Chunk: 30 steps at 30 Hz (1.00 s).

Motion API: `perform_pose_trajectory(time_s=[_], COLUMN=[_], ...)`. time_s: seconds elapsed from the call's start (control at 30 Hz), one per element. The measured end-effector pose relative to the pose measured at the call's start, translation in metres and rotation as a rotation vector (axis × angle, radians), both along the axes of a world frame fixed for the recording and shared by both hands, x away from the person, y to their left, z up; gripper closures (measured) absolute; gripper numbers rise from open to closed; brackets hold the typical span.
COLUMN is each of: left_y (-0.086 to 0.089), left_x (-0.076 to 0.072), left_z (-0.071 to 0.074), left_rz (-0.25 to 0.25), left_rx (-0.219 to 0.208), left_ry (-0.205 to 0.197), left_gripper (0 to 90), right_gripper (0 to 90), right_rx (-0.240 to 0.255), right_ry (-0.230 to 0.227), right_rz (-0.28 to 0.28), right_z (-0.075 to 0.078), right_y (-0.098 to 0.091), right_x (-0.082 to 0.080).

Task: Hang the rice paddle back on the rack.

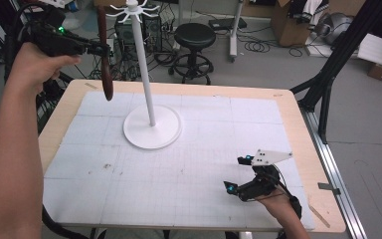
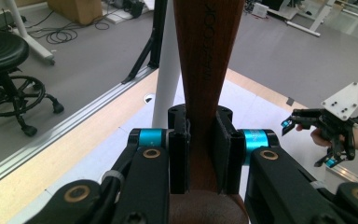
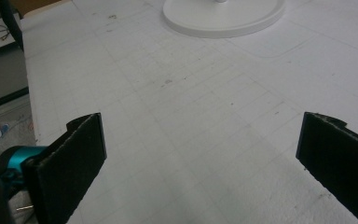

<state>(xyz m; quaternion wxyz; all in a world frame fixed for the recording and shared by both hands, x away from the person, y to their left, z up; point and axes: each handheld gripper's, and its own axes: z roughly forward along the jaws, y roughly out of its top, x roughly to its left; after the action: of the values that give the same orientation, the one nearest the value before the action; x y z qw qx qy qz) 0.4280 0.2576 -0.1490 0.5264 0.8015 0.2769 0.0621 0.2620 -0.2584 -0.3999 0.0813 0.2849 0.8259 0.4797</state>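
Note:
A long brown wooden utensil [image 1: 105,59] hangs upright in the air over the table's far left corner, with my left gripper [image 1: 104,50] shut on it partway down. In the left gripper view both pads clamp its handle [image 2: 204,70], whose wider end swells below the jaws. Just to its right stands a white rack [image 1: 145,69] with a tall pole, a round base [image 1: 152,130] and small hooks [image 1: 132,10] at the top. My right gripper [image 1: 234,173] rests low at the table's near right, open, with nothing but bare mat between its pads [image 3: 70,158].
A white gridded mat [image 1: 204,149] covers the wooden table [image 1: 303,129]. Beyond the far edge stand a black stool [image 1: 194,37], cables and cardboard boxes [image 1: 288,20]. A black frame leg [image 1: 328,74] rises at the right.

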Motion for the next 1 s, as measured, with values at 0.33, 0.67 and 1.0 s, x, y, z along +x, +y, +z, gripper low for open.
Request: perform_pose_trajectory(time_s=[0.33, 0.67, 1.0], left_y=[0.000, -0.002, -0.011], left_x=[0.008, 0.013, 0.014], left_z=[-0.003, -0.005, -0.007], left_rz=[-0.008, -0.023, -0.040], left_rx=[-0.008, -0.015, 0.000], left_ry=[0.021, 0.037, 0.036], left_gripper=[77.8, 77.8, 77.9], right_gripper=[0.5, 0.5, 0.5], right_rx=[0.001, 0.002, 0.003], right_ry=[0.000, 0.004, 0.002], right_rz=[-0.004, -0.004, -0.005], right_z=[0.000, 0.000, 0.000], right_y=[-0.003, -0.003, -0.002], right_x=[0.000, 0.000, 0.000])
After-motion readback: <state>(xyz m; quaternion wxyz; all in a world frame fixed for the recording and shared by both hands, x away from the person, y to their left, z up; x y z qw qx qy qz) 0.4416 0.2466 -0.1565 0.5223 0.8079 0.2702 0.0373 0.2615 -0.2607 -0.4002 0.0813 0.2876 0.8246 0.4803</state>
